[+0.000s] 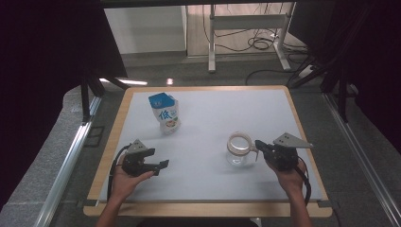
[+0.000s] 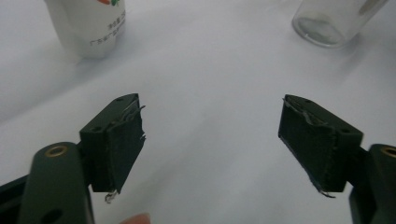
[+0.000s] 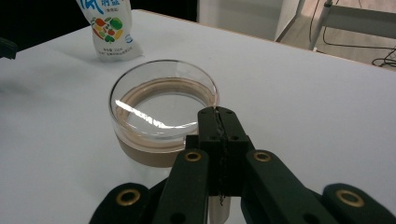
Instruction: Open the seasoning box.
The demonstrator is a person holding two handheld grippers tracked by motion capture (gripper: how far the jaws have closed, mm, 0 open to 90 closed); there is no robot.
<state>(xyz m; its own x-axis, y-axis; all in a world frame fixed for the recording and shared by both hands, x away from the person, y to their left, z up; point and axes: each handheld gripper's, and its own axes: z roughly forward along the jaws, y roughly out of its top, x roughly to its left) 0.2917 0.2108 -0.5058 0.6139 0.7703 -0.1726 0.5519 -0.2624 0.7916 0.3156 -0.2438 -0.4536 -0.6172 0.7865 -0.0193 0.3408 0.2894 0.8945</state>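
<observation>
High view: glass jar (image 1: 238,149) stands right of the desk (image 1: 208,189) centre; milk pouch (image 1: 165,112) near the far left corner. Left gripper view: left tool (image 2: 212,135) released, empty. Right gripper view: right tool (image 3: 219,122) clenched at the jar's rim.

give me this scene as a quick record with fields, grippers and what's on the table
table: white top with wooden rim
glass jar: clear, upright, brown band near its rim, right of centre
pouch: white and blue, upright, far left part of the table
right gripper: jaws shut on the glass jar at its near side; whether on a handle or the rim is hard to tell
left gripper: jaws open, nothing between them, apart from the pouch
</observation>
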